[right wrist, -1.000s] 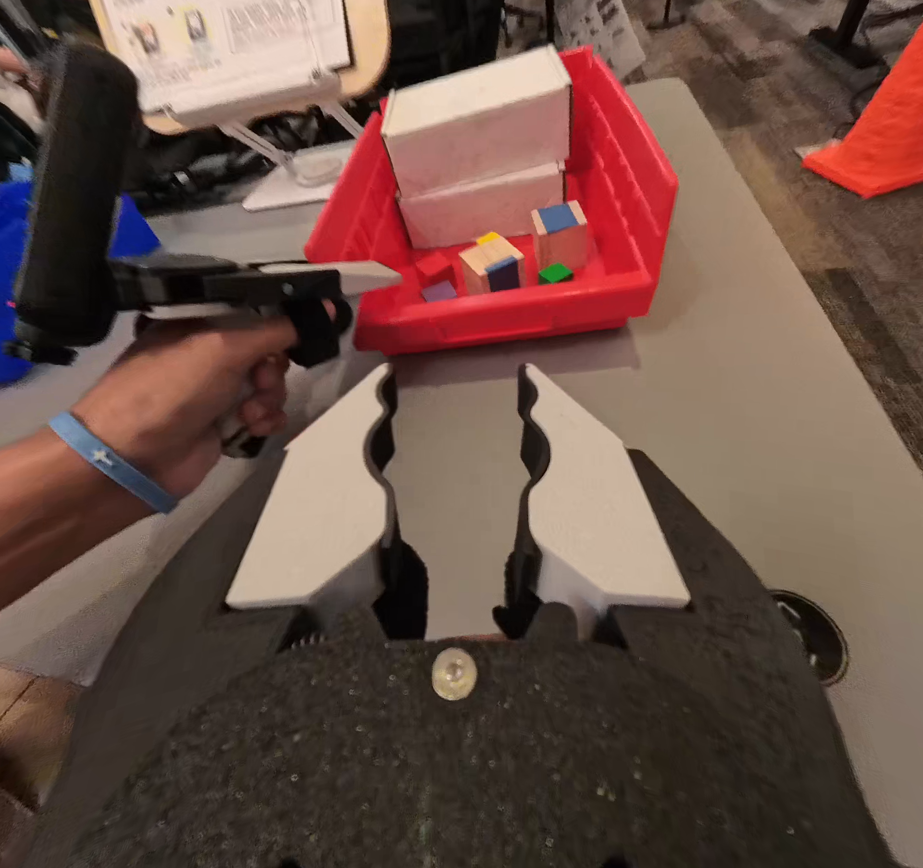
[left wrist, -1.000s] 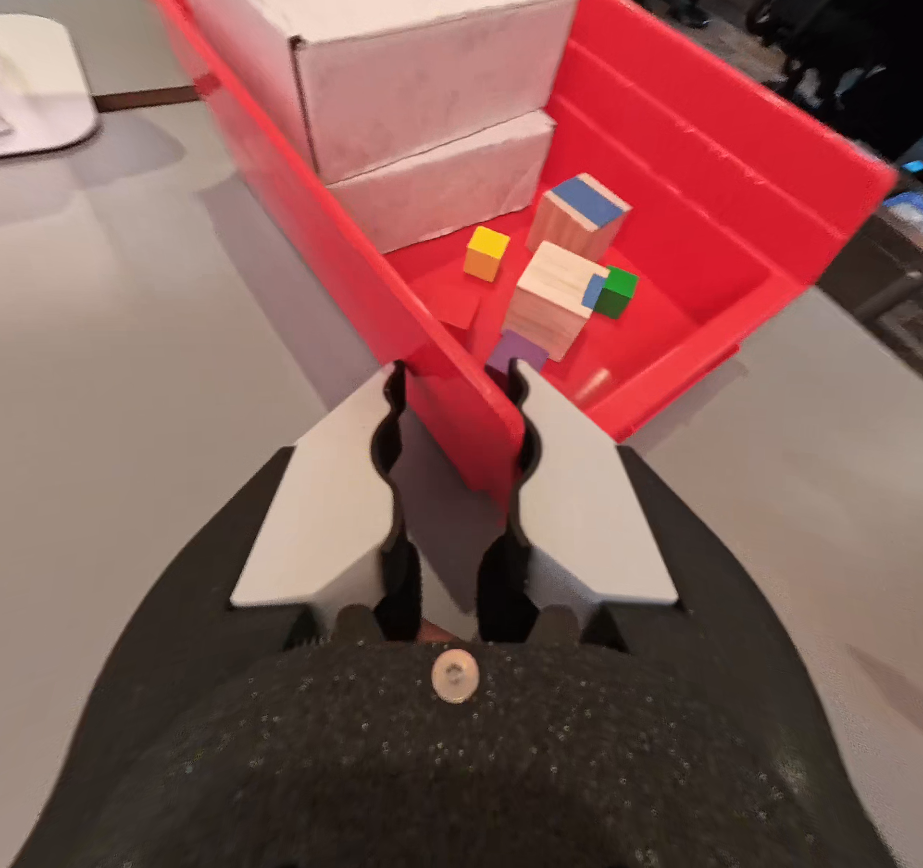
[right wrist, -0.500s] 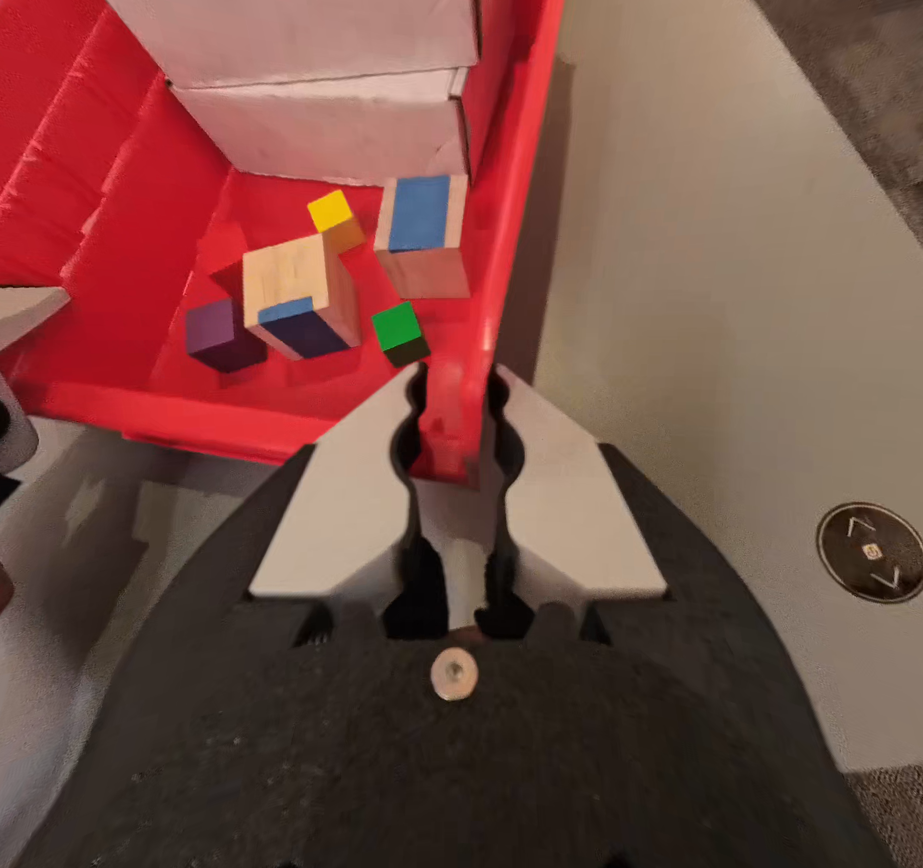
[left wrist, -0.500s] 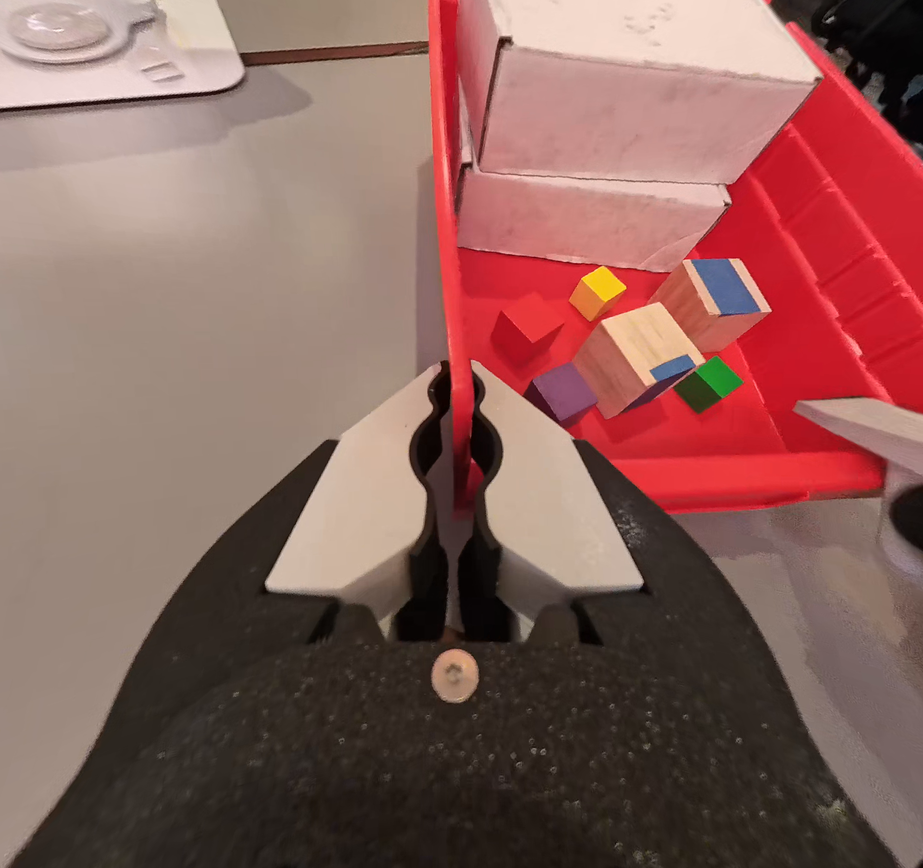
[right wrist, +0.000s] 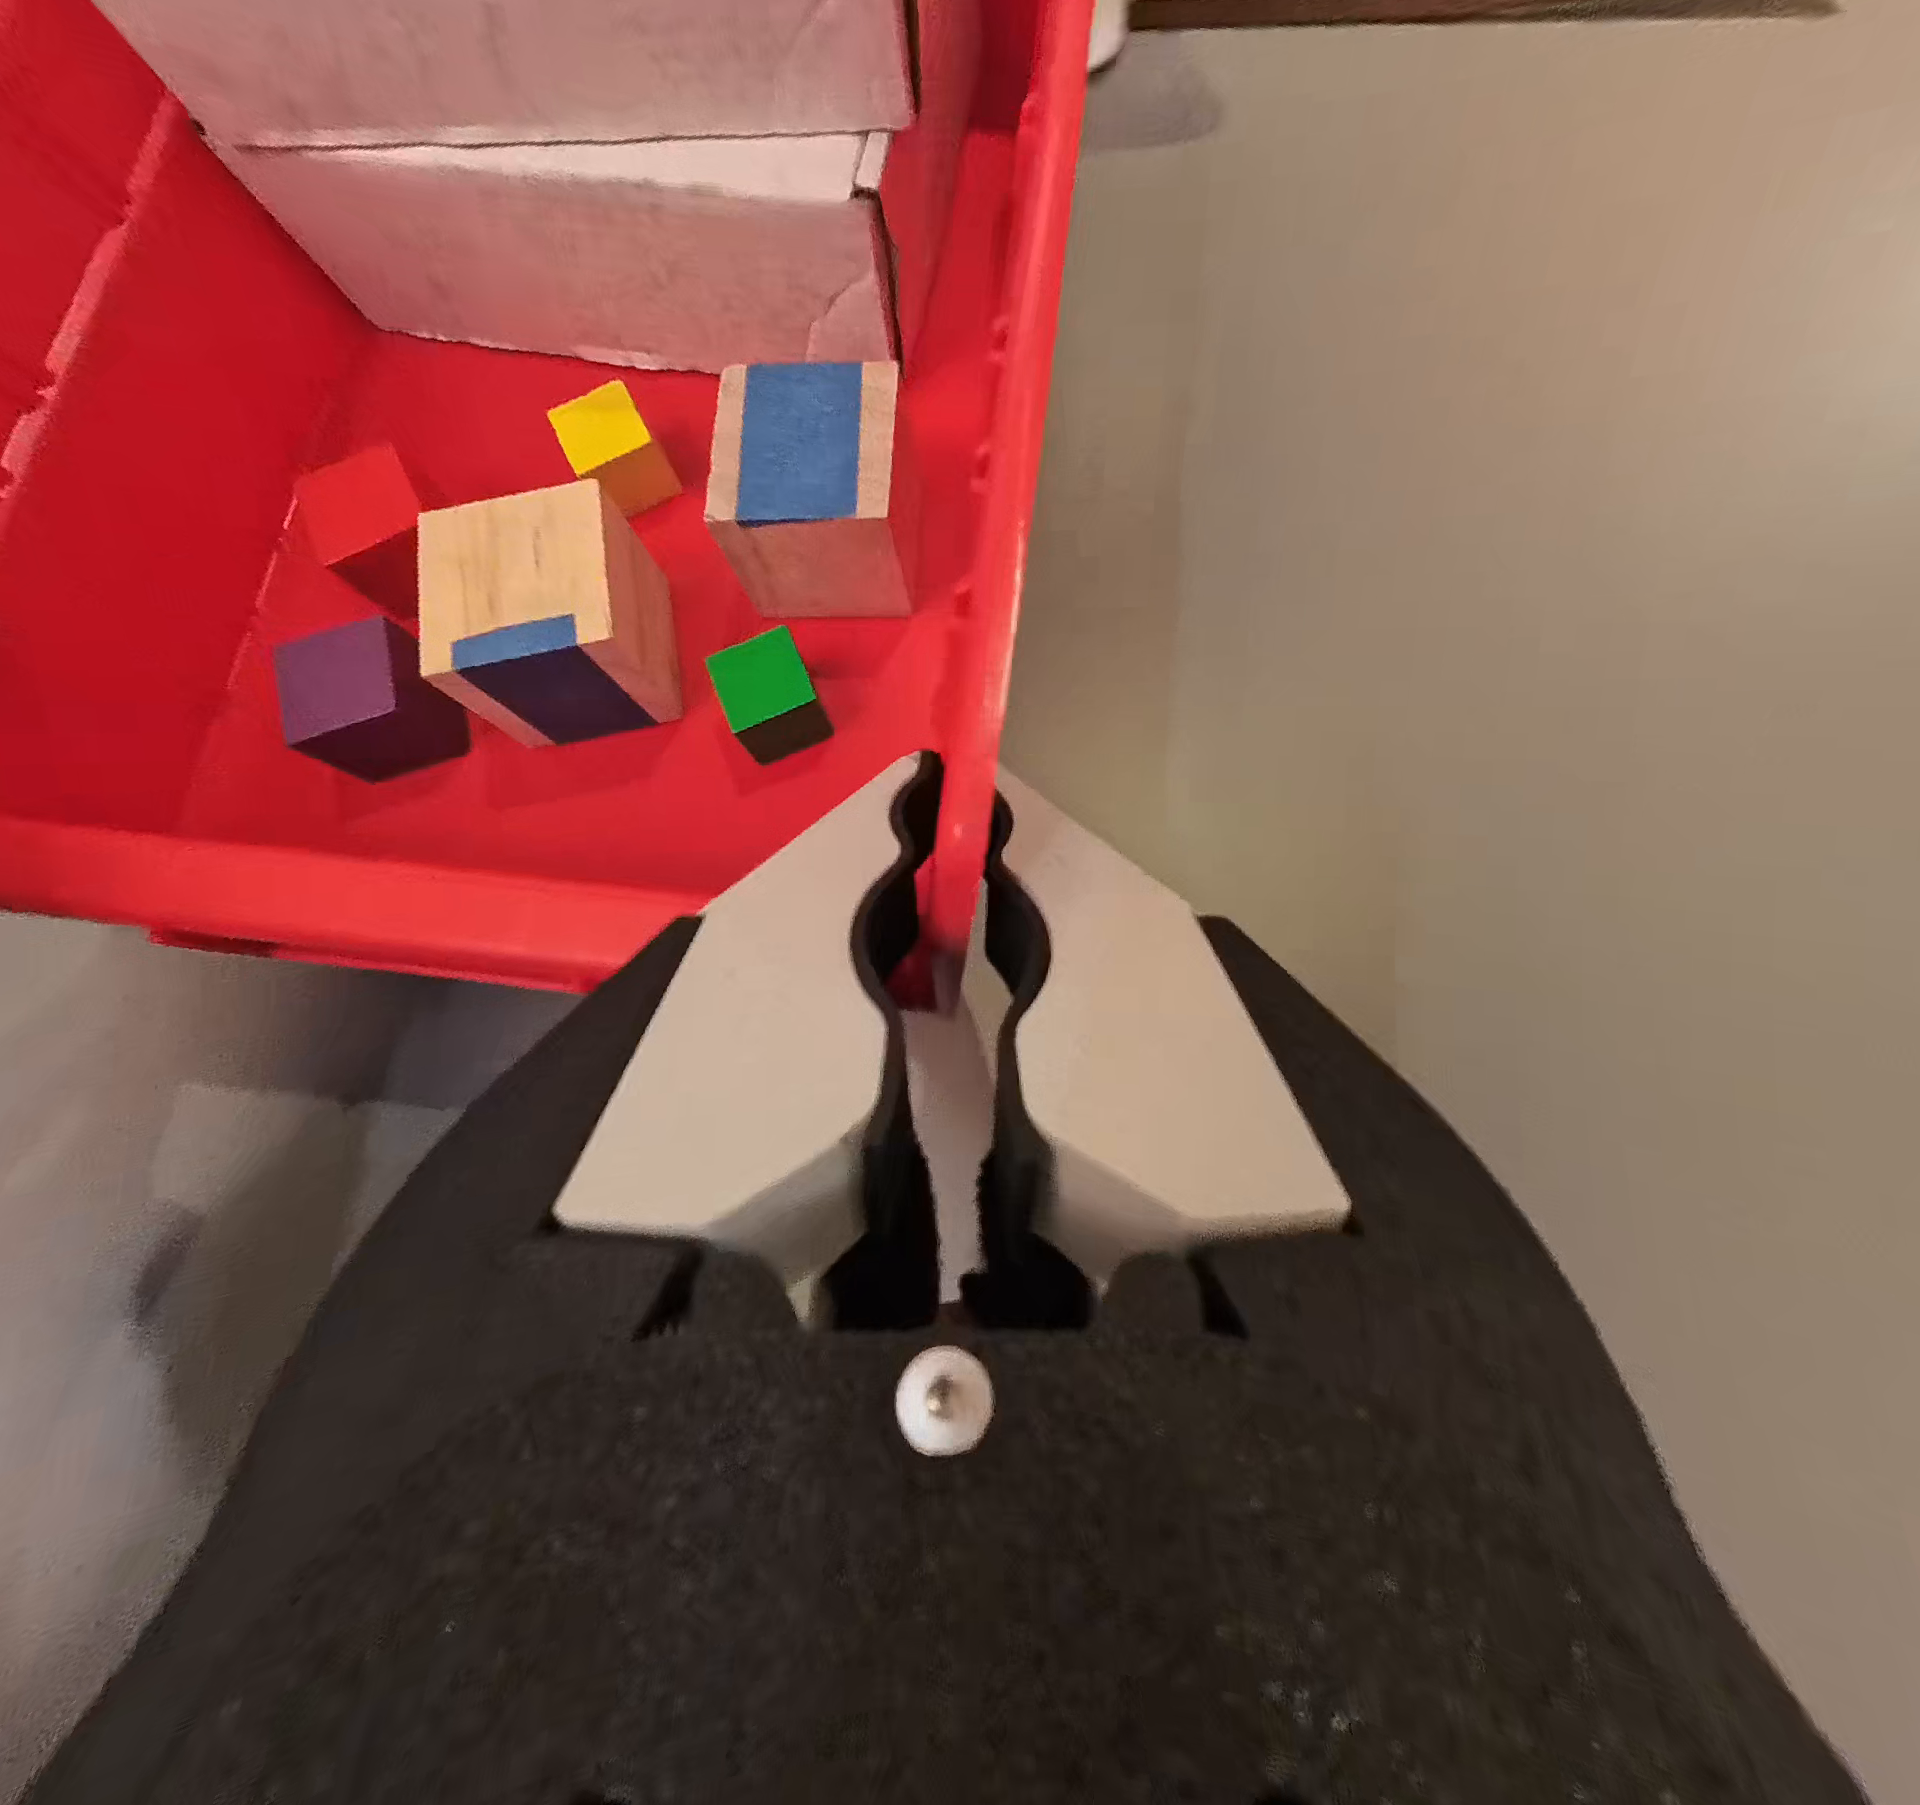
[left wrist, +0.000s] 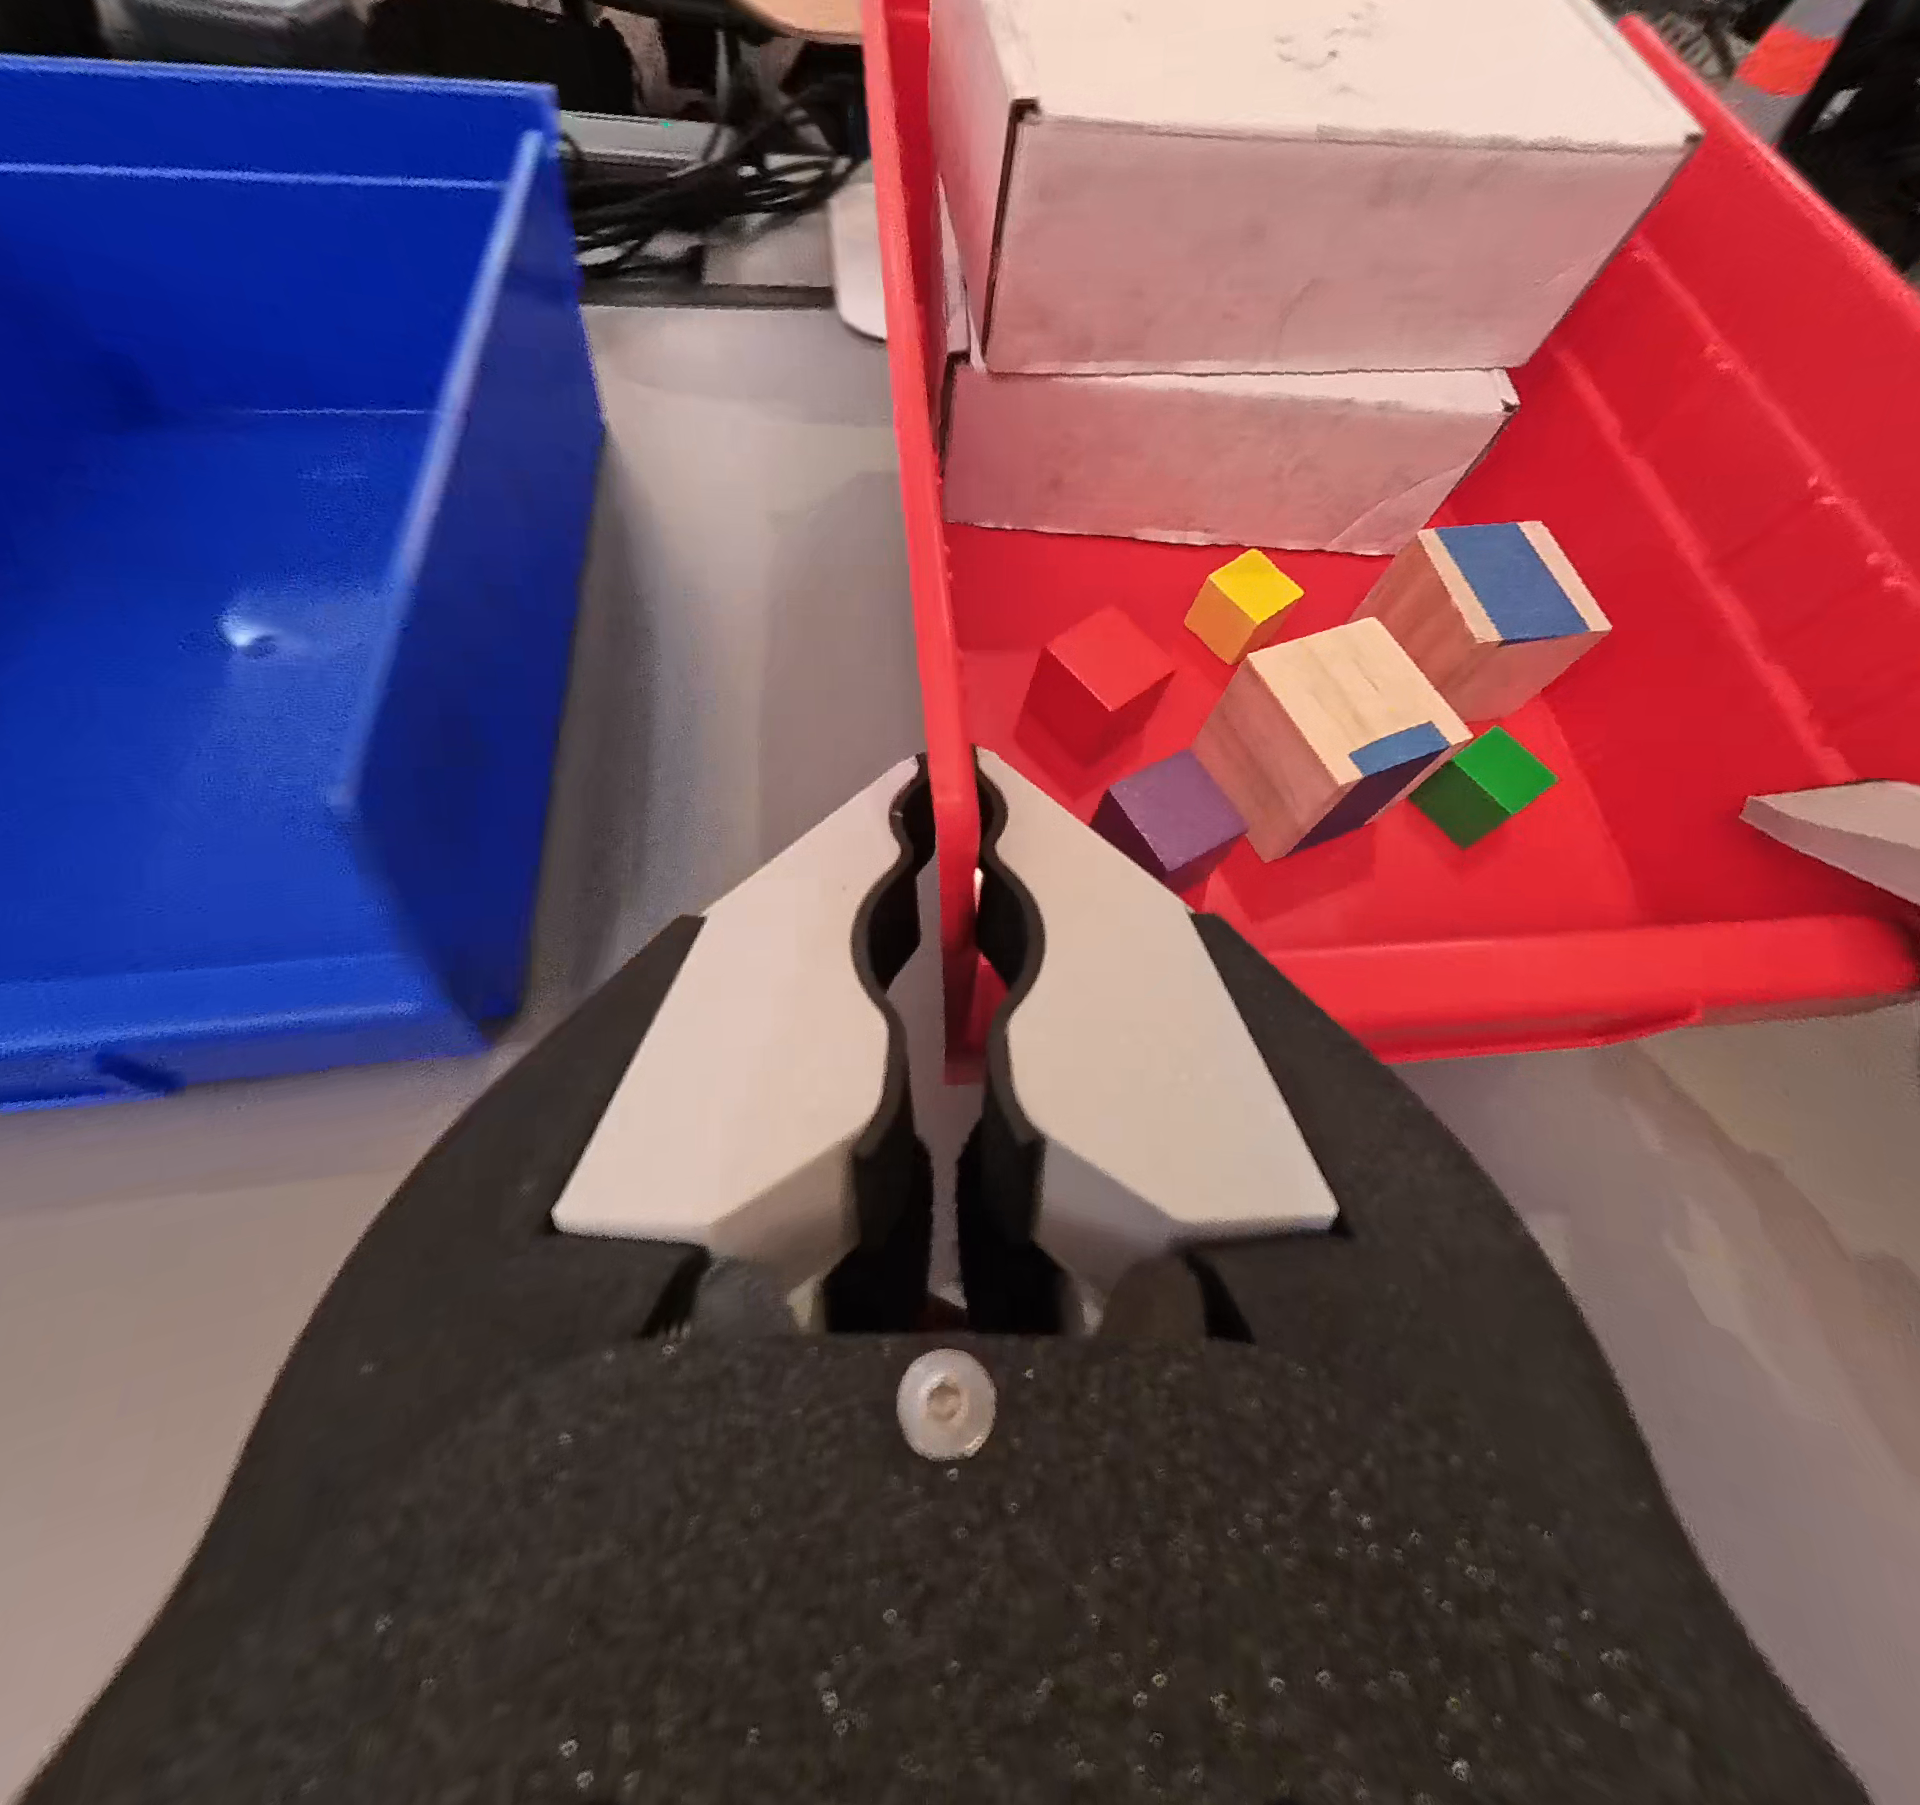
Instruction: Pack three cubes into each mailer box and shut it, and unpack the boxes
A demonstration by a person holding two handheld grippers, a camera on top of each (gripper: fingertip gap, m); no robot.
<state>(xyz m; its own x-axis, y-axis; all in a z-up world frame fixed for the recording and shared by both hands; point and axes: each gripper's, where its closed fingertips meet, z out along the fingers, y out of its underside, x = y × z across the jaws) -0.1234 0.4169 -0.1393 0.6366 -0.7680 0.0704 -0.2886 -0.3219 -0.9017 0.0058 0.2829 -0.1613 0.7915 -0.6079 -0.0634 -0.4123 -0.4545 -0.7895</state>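
Observation:
A red bin (left wrist: 1558, 986) holds two stacked white mailer boxes (left wrist: 1299, 197), both closed, at its back. Loose on its floor lie red (left wrist: 1101, 675), yellow (left wrist: 1242, 602), purple (left wrist: 1174, 810) and green (left wrist: 1481, 784) small cubes and two larger wooden blocks with blue faces (left wrist: 1330, 732) (left wrist: 1496, 612). My left gripper (left wrist: 951, 779) is shut on the bin's left wall (left wrist: 914, 405). My right gripper (right wrist: 956, 779) is shut on the bin's right wall (right wrist: 1023, 301); one of its fingers (left wrist: 1839, 830) shows in the left wrist view. The bin (right wrist: 312, 893) and cubes also show in the right wrist view.
A blue bin (left wrist: 260, 560), with nothing in it that I can see, stands on the grey table (left wrist: 727, 560) just left of the red bin. Cables and dark equipment lie behind it. Bare grey table (right wrist: 1455, 612) extends to the right of the red bin. Left tips to right tips: about 20 centimeters.
Both grippers closed on the red bin's side walls and stay clamped. The bin has moved with them: the blue bin has now come into the left wrist view beside it.

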